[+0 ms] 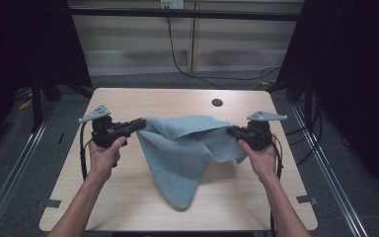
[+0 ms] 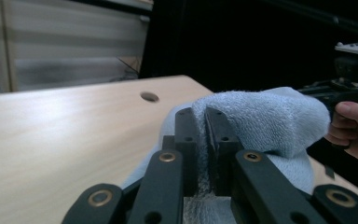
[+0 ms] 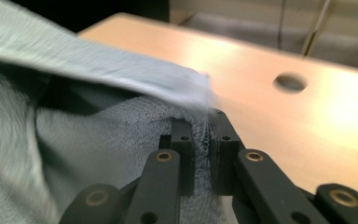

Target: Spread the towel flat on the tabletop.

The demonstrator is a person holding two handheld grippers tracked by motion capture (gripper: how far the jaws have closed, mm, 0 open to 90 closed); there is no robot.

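Blue towel (image 1: pixel 187 153) stretched between left claw (image 1: pixel 139 123), right claw (image 1: pixel 232 131); table hole (image 1: pixel 217 102) behind

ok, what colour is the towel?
Plain light blue-grey towel, no pattern; clearest in the high view.

Towel (image 1: pixel 182 153) between both grippers, probably touching the table (image 1: pixel 128 197).

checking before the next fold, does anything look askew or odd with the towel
Nothing is damaged. The towel hangs unevenly between the left tool and right tool, its lower point drooping onto the table.
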